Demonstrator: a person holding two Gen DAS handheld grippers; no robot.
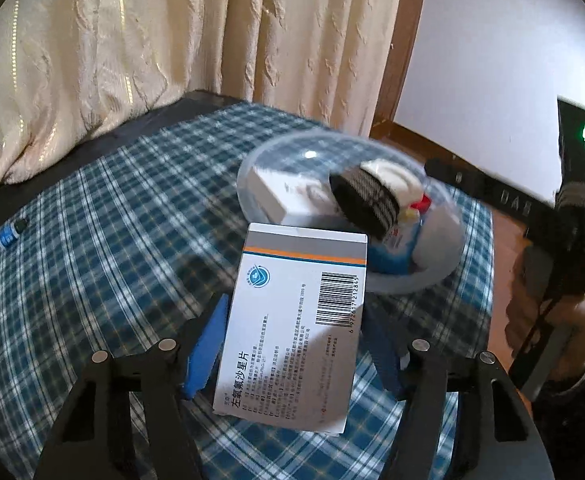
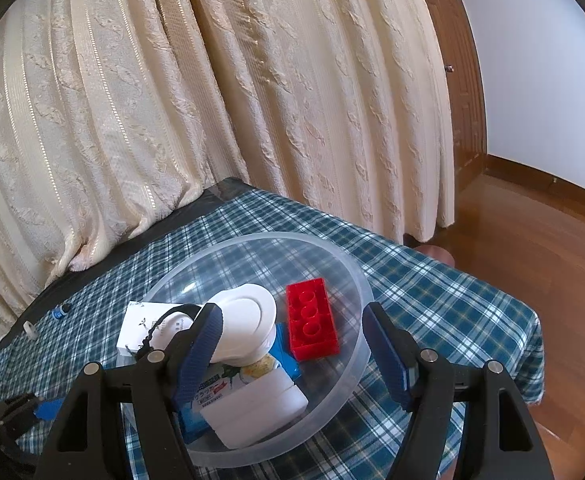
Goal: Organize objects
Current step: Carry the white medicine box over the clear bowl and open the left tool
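My left gripper [image 1: 296, 332] is shut on a white medicine box [image 1: 292, 332] with a barcode and holds it above the checked tablecloth, just short of the clear plastic bowl [image 1: 276, 156]. The bowl [image 2: 356, 280] holds a red brick [image 2: 312, 320], a white box [image 2: 140, 324], a white round-topped container [image 2: 248, 320] with a black band, and a blue-and-white packet [image 2: 252, 396]. My right gripper [image 2: 292, 344] is open and empty over the bowl's near side. It also shows at the right of the left wrist view, blurred.
A small blue bottle [image 1: 10, 234] lies at the table's far left; it also shows in the right wrist view [image 2: 60, 312]. A cream curtain [image 2: 212, 100] hangs behind the table. The wooden floor [image 2: 532, 240] lies past the table's right edge.
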